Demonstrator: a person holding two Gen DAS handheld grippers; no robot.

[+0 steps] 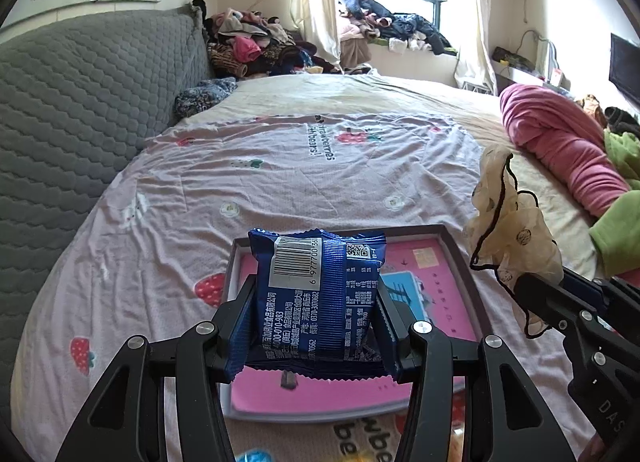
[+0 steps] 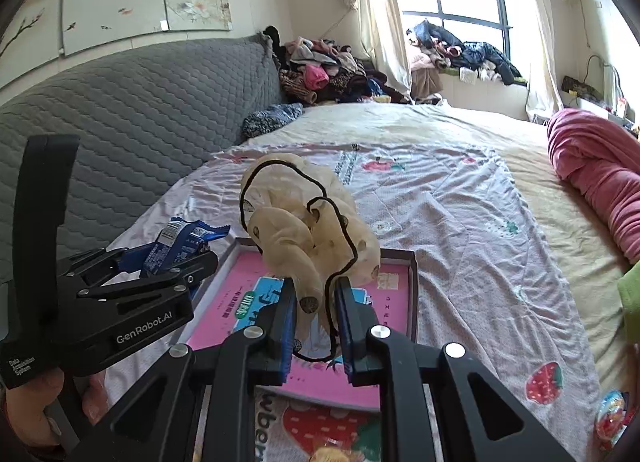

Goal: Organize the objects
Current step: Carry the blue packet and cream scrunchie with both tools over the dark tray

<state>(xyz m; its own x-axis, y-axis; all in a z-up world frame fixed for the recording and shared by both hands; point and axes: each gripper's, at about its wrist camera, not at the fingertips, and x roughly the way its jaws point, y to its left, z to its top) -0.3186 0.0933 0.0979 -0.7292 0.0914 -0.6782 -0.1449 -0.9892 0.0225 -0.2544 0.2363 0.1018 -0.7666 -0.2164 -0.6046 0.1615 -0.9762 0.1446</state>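
My left gripper [image 1: 316,302] is shut on a blue snack packet [image 1: 316,294] and holds it just above a shallow box with a pink book inside [image 1: 432,286]. My right gripper [image 2: 316,302] is shut on a cream ruffled hair scrunchie with black trim [image 2: 304,221], held over the same box [image 2: 240,302]. In the left wrist view the scrunchie [image 1: 508,221] and the right gripper [image 1: 536,294] show at the right. In the right wrist view the left gripper [image 2: 192,262] with the packet [image 2: 180,242] shows at the left.
The box lies on a bed sheet [image 1: 280,173] printed with strawberries. A grey quilted headboard [image 1: 80,109] runs along the left. A pink blanket roll [image 1: 560,141] and a green cloth [image 1: 620,221] lie to the right. Clothes piles [image 1: 256,45] sit at the far end. A small wrapped item [image 2: 610,418] lies at lower right.
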